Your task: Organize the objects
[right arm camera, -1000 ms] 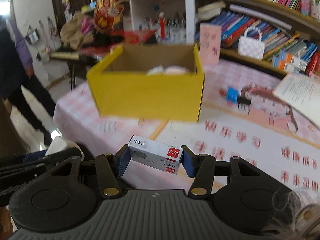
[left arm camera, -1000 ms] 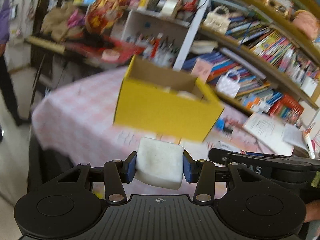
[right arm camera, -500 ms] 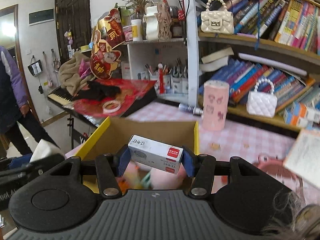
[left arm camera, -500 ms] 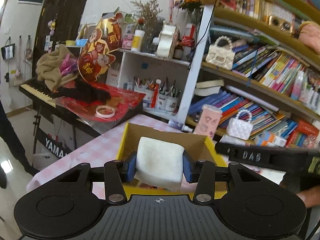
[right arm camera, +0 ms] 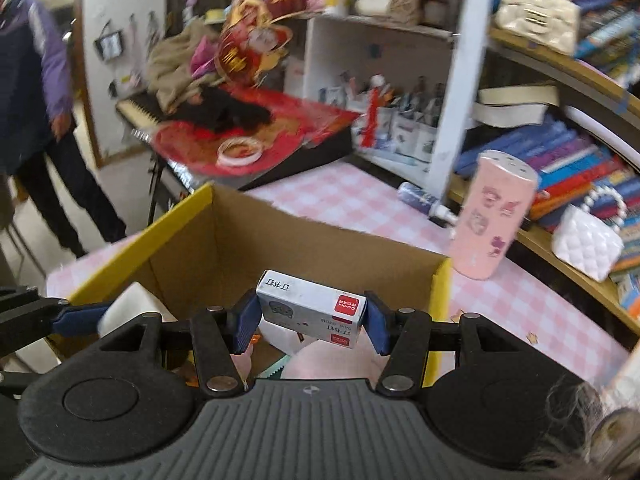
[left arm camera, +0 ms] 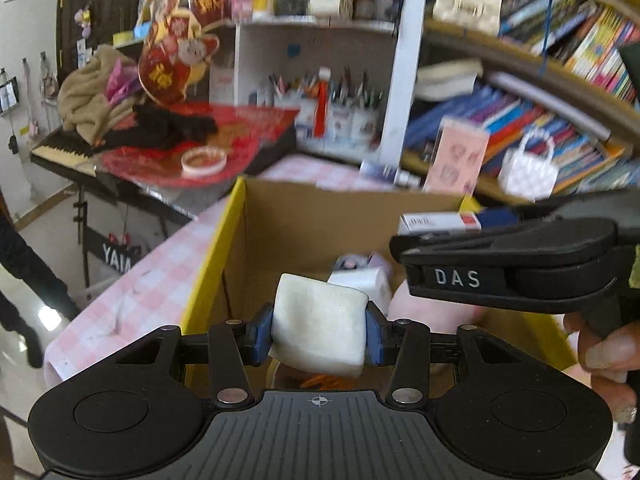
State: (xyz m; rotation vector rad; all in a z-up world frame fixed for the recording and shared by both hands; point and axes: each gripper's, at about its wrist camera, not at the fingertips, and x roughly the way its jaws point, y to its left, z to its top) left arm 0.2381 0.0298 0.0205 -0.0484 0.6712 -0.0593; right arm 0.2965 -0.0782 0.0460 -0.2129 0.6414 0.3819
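Far left: person in purple-sleeved jacket (right arm camera: 28,80) standing on floor, well apart from table; keyboard (left arm camera: 64,152) w/ red cloth and tape roll (left arm camera: 203,161) on it, beyond table's far-left corner.
Table w/ pink check cloth (right arm camera: 344,196); yellow box (left arm camera: 212,264) on it, open top, brown inside, already holding pink and white items, too blurred to name.
L gripper (left arm camera: 318,334): jaws narrow, blue pads pressed on both sides of white sponge block (left arm camera: 320,324); block held above near-left part of box opening.
R gripper (right arm camera: 311,320): jaws narrow, clamped on small white staple box w/ red label (right arm camera: 310,308), tilted, held over box's right half; L gripper just beside it on left.
Right of box: pink cylinder tin (right arm camera: 492,216) upright on cloth; white quilted bag (right arm camera: 586,240) on low shelf; bookshelves (left arm camera: 560,120) far right.
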